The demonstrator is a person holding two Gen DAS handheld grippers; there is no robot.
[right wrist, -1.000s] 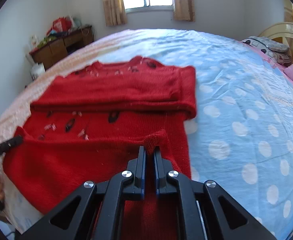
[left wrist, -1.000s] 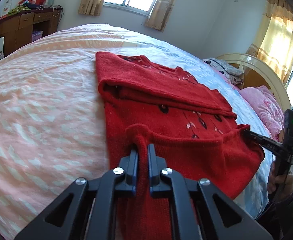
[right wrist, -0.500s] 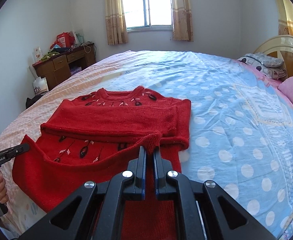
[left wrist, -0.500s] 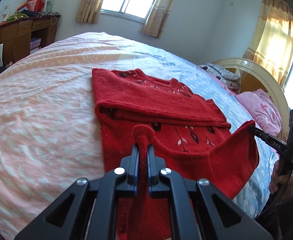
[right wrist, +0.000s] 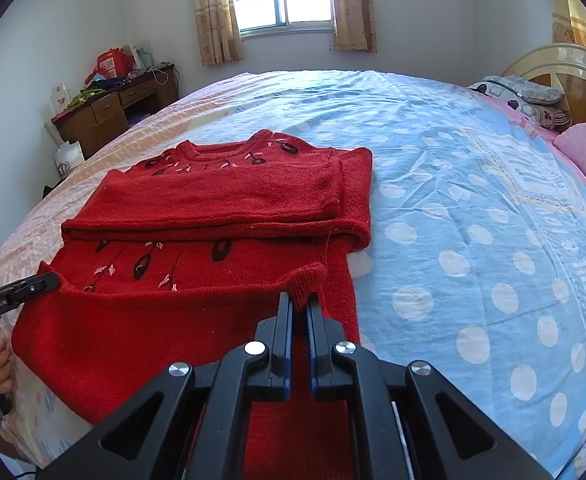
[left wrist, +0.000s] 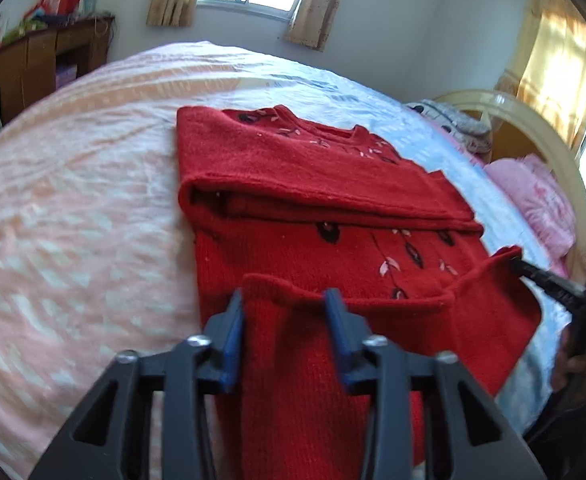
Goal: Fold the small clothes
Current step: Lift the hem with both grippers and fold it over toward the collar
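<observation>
Two curtained windows light the bed (right wrist: 473, 208); right gripper (right wrist: 300, 300) pinches the sweater (right wrist: 221, 200), left gripper (left wrist: 285, 304) released.

left-view bedspread (left wrist: 73, 220) motion-blurred, sweater (right wrist: 197, 200) hem cut off — bottom edge

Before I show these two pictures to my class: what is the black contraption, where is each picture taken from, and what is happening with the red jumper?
There is no robot. A person holds a black two-finger gripper in each hand, and a wide-angle camera on each looks along its fingers. One picture comes from the left gripper, the other from the right gripper. A red sweater, its sleeves folded across the chest, lies on a bed. The right jaws are shut on one corner of its lower hem. The left jaws have just been opening, and the other corner lies between them unpinched.
</observation>
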